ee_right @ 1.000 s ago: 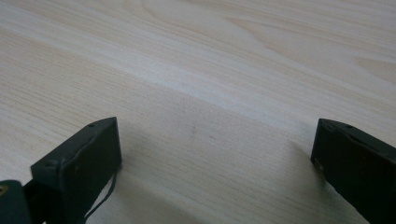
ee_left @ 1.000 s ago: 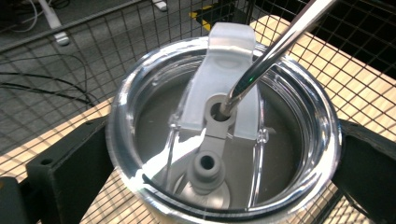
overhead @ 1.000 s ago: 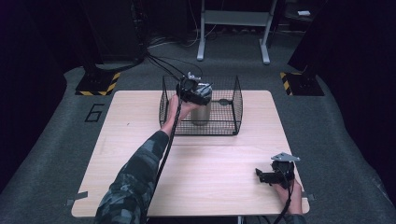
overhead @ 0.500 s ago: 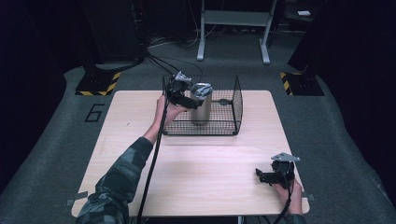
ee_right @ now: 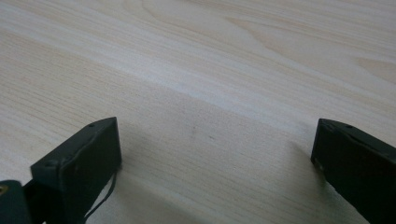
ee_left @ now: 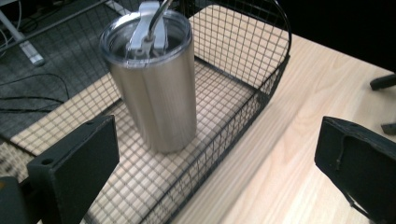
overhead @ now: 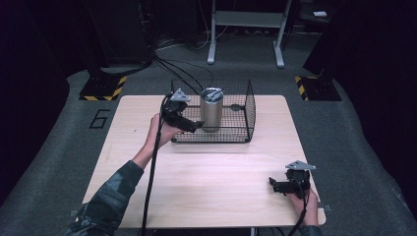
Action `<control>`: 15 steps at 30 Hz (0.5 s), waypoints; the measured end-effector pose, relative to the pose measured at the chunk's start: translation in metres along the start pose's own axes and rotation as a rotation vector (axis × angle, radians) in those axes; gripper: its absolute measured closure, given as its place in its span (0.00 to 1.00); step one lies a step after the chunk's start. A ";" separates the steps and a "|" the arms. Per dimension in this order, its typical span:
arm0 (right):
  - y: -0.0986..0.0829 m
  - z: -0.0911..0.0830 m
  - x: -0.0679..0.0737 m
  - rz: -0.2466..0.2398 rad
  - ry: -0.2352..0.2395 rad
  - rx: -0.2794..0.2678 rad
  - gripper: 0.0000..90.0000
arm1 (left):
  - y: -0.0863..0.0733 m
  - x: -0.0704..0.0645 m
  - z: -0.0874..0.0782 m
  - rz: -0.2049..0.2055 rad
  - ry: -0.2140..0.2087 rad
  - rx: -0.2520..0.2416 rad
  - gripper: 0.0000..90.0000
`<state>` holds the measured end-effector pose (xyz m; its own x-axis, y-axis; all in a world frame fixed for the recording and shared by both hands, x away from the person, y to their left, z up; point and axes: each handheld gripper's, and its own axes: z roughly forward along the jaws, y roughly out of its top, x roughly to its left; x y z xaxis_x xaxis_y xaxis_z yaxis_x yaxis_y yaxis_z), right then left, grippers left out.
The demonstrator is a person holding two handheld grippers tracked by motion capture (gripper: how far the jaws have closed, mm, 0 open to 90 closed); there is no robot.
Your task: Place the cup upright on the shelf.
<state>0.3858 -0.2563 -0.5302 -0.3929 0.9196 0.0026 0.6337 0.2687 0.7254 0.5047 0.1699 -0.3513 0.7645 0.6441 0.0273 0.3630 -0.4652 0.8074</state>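
Note:
A steel tumbler (overhead: 211, 112) with a clear lid stands upright inside a black wire basket (overhead: 248, 115) at the table's far middle. In the left gripper view the tumbler (ee_left: 156, 93) rises beyond the jaws, inside the basket's mesh wall (ee_left: 275, 70). My left gripper (overhead: 193, 126) hovers at the basket's front left corner, open, apart from the tumbler. Its jaws (ee_left: 219, 158) stand wide with nothing between them. My right gripper (overhead: 274, 186) rests low near the table's front right corner, open (ee_right: 215, 158) over bare wood.
The light wooden table (overhead: 206, 182) has open room in front of the basket. Dark floor surrounds it, with yellow-and-black striped blocks (overhead: 101, 88) at the back left and right. A metal stand (overhead: 246, 29) and cables lie behind.
My left gripper has let go of the tumbler and drawn back left and toward me, out of the basket. The tumbler now stands alone. The right gripper has not moved.

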 end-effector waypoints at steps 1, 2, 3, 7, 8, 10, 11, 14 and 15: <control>0.000 0.000 0.000 0.001 0.000 0.000 0.01 | -0.004 -0.001 -0.002 -0.004 -0.003 -0.001 0.00; 0.000 0.000 0.000 0.002 0.000 -0.001 0.01 | -0.011 -0.002 -0.006 0.002 -0.001 0.011 0.00; 0.000 0.000 0.000 0.002 -0.001 -0.001 0.01 | -0.017 -0.003 -0.008 -0.005 0.000 0.015 0.00; 0.000 0.000 0.000 -0.002 -0.001 0.001 0.01 | -0.045 -0.011 -0.016 0.014 0.029 0.041 0.00; 0.000 0.000 0.000 0.003 -0.002 -0.001 0.01 | -0.050 -0.012 -0.017 0.017 0.031 0.050 0.00; 0.000 0.000 0.000 -0.006 -0.001 0.002 0.01 | -0.063 -0.015 -0.018 0.023 0.047 0.062 0.00; 0.000 0.000 0.000 0.003 -0.001 -0.001 0.01 | -0.069 -0.016 -0.019 0.017 0.040 0.072 0.00; 0.000 0.000 0.000 -0.005 -0.001 0.002 0.01 | -0.090 -0.020 -0.024 0.004 0.049 0.078 0.00; 0.000 0.000 0.000 -0.005 -0.001 0.002 0.01 | -0.100 -0.022 -0.027 -0.005 0.053 0.085 0.00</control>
<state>0.3859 -0.2567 -0.5301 -0.3952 0.9186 -0.0017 0.6329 0.2736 0.7242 0.4377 0.2185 -0.4167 0.7339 0.6770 0.0561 0.4127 -0.5100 0.7547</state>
